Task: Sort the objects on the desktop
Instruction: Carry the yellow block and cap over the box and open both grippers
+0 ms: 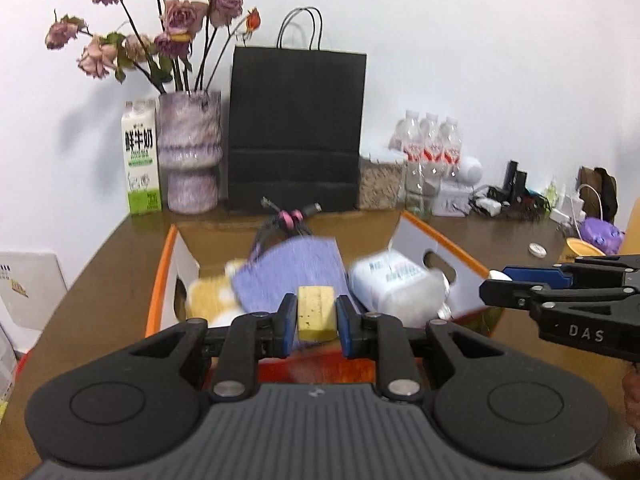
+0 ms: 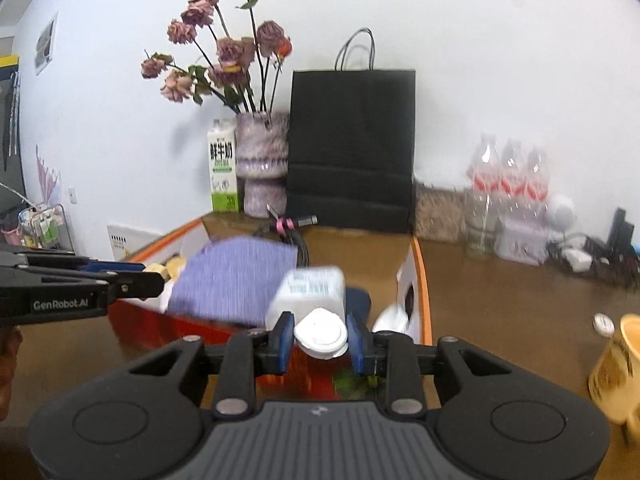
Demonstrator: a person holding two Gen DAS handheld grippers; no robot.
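Yellow sponge (image 1: 316,312), lilac ribbed cloth (image 1: 292,268), orange-rimmed box (image 1: 160,280), black bag (image 1: 296,128) at twelve o'clock, brown counter (image 1: 100,288).

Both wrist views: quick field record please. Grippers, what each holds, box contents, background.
left gripper: shut on yellow sponge block
right gripper: shut on white bottle, gripped at its cap
box: orange-edged cardboard, open top, on brown table
in box: purple cloth, cable bundle with pink tie
behind box: black paper bag, vase of dried roses, milk carton
right side: water bottles, yellow cup
image quality: motion blur near the box
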